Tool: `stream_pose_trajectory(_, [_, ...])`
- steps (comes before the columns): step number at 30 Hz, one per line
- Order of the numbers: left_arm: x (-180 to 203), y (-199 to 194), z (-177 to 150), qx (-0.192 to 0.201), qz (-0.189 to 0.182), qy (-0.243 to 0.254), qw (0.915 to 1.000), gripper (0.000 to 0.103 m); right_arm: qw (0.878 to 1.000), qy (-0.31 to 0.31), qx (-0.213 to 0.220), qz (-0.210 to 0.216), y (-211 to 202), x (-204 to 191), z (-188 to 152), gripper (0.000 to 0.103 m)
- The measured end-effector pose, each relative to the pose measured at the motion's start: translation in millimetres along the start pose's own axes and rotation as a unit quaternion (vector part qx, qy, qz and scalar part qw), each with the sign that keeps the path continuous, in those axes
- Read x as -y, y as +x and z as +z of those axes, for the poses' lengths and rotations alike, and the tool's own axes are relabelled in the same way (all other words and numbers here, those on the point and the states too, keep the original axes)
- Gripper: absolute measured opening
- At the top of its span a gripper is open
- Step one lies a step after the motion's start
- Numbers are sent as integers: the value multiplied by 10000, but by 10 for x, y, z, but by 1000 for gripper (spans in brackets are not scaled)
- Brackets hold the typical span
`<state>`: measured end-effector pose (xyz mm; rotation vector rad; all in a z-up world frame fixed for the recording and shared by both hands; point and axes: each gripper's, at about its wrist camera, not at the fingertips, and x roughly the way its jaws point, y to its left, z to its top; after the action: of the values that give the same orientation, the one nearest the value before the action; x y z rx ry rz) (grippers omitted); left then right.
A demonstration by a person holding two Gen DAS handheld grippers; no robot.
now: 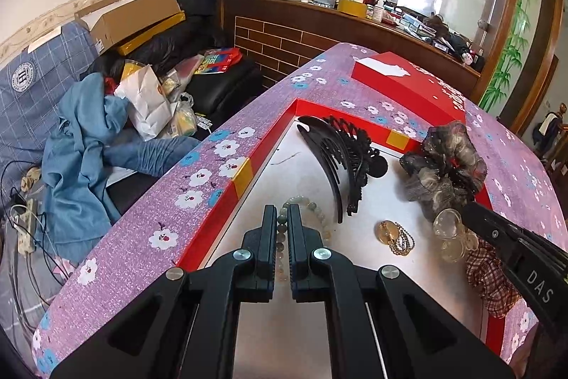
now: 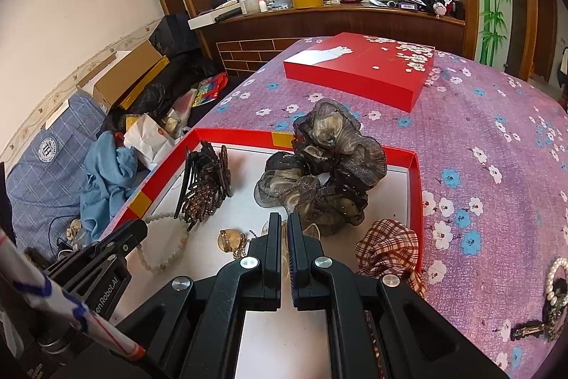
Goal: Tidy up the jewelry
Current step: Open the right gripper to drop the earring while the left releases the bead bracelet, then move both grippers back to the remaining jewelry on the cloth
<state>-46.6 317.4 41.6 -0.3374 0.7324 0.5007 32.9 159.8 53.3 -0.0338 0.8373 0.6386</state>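
A red open box [image 1: 230, 190] [image 2: 415, 187] with a white floor holds the jewelry. My left gripper [image 1: 282, 219] is shut on a pale green bead bracelet [image 1: 312, 205] [image 2: 167, 258] inside the box. My right gripper [image 2: 283, 229] [image 1: 468, 215] is shut on a clear disc hair tie [image 1: 449, 229] [image 2: 312, 231] beside a grey gauze scrunchie [image 1: 443, 162] [image 2: 326, 166]. A black hair claw [image 1: 340, 155] [image 2: 204, 180], a gold pendant with chain [image 1: 394, 235] [image 2: 230, 240] and a plaid scrunchie [image 1: 486, 276] [image 2: 387, 247] also lie in the box.
The red box lid [image 1: 408, 84] [image 2: 362, 66] lies farther back on the purple flowered cloth [image 2: 497, 148]. A pearl piece and a clip [image 2: 553, 293] lie on the cloth at the right. A cluttered couch [image 1: 88, 130] stands left of the table.
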Motion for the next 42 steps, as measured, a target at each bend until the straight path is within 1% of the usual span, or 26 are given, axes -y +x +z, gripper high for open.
stream_pose_trajectory(4, [-16,27,3,-82,-31,-48,10000,5,10000,12,-38,2,22,6,1,5])
stream_pose_trajectory(9, [-11,13,4,-69,-94,-63,9999,7,10000,-28,-41,48,9,-10,-4,5])
stream_pose_trajectory(10, [-11,9,1,-64,-105,-66,9999,14,10000,-39,-29,54,-3,-19,-2,5])
stream_pose_trajectory(11, [-13,2,5,-48,-100,-69,9999,24,10000,-45,-22,63,-14,-27,4,5])
stream_pose_trajectory(12, [-14,-19,5,8,-89,-76,9999,27,10000,-43,-13,65,-23,-30,3,5])
stream_pose_trajectory(15, [-17,-46,18,76,-142,-88,9998,27,10000,-57,24,77,-60,-48,12,6])
stream_pose_trajectory(17, [-18,-51,18,78,-155,-89,9998,27,10000,-51,27,72,-78,-48,13,9])
stream_pose_trajectory(20, [-29,-77,29,122,-197,-126,9997,27,9999,-18,107,105,-154,-46,21,9])
stream_pose_trajectory(25, [-22,-173,43,309,-372,-139,9987,27,9990,48,370,253,-475,-64,-8,9])
stream_pose_trajectory(27, [0,-212,41,391,-417,-98,9983,28,9983,111,449,365,-637,-40,-77,9])
stream_pose_trajectory(29, [18,-235,40,441,-476,-70,9979,28,9980,151,492,367,-743,-9,-154,9])
stream_pose_trajectory(32, [50,-290,40,581,-572,-23,9967,28,9972,362,520,398,-938,161,-321,9])
stream_pose_trajectory(34, [96,-332,31,669,-664,71,9955,28,9968,467,545,346,-1058,292,-402,9])
stream_pose_trajectory(38, [264,-430,-9,737,-699,475,9937,28,9948,782,631,154,-1372,684,-520,9])
stream_pose_trajectory(40, [397,-573,-43,730,-771,728,9917,28,9934,914,686,-47,-1545,906,-554,9])
stream_pose_trajectory(41, [438,-625,-53,703,-827,789,9910,28,9925,990,711,-134,-1616,1011,-569,9])
stream_pose_trajectory(42, [522,-718,-63,627,-1043,902,9885,28,9903,1132,772,-220,-1713,1168,-598,11])
